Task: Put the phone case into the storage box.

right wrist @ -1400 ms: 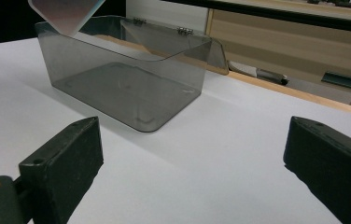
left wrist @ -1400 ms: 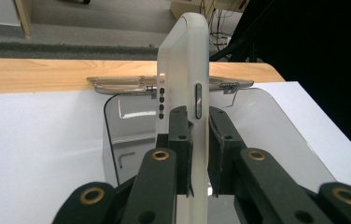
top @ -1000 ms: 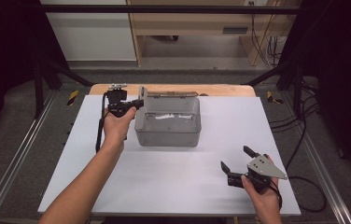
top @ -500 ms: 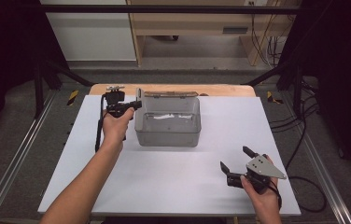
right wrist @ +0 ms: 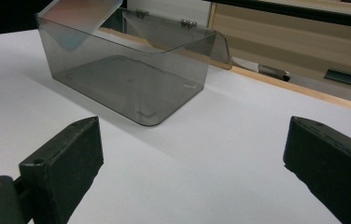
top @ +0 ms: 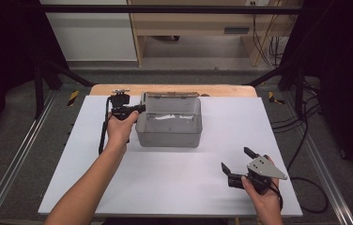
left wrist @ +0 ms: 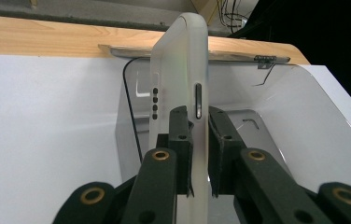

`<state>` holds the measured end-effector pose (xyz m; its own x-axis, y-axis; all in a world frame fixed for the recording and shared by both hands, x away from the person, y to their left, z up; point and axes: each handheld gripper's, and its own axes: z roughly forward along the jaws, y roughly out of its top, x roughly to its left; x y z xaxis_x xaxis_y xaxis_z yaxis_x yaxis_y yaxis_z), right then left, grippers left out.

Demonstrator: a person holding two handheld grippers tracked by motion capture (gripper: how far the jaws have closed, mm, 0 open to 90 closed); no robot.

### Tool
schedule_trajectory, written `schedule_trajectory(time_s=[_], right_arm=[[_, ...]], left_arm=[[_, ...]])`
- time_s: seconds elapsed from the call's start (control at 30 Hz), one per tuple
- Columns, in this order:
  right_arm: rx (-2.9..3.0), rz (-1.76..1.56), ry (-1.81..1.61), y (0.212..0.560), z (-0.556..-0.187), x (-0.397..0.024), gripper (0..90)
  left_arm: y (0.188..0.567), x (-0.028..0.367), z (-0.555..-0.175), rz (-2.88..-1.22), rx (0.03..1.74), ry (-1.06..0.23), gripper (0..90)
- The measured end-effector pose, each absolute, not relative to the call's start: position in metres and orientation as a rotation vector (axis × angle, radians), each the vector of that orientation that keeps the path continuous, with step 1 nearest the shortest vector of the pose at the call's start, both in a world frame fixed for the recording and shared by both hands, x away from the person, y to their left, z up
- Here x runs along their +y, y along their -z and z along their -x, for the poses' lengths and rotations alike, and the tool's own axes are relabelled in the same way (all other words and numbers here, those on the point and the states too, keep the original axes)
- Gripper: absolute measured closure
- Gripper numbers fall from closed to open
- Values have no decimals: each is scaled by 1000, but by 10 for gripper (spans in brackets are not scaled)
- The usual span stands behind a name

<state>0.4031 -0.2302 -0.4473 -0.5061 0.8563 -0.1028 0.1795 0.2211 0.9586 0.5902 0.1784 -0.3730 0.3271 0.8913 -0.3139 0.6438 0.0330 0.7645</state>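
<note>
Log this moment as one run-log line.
left tongs: shut on phone case | case: upright at box left wall | right tongs: open, idle

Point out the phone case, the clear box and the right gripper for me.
phone case (left wrist: 179,70): left gripper view, on its side edge above the jaws.
clear box (top: 167,137): high view, on its front wall.
right gripper (top: 238,160): high view, midway between its open fingertips.

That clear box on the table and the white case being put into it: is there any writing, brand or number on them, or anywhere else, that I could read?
None can be read.
The white case held in the left tongs shows only buttons and small holes, no print.
The clear box bears no label.
The yellow-and-black stripes beside the table are a warning pattern without words.
</note>
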Motion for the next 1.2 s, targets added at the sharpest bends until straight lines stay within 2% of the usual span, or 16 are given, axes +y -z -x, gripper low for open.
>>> schedule_trajectory(time_s=[0.63,1.2], right_arm=[[1838,-960,-1321,447,-403,-231,54],[1838,-962,-1320,447,-403,-231,54]], left_arm=[[387,158,-591,-1689,1387,-270,813],[399,158,-593,-1700,1404,-251,814]])
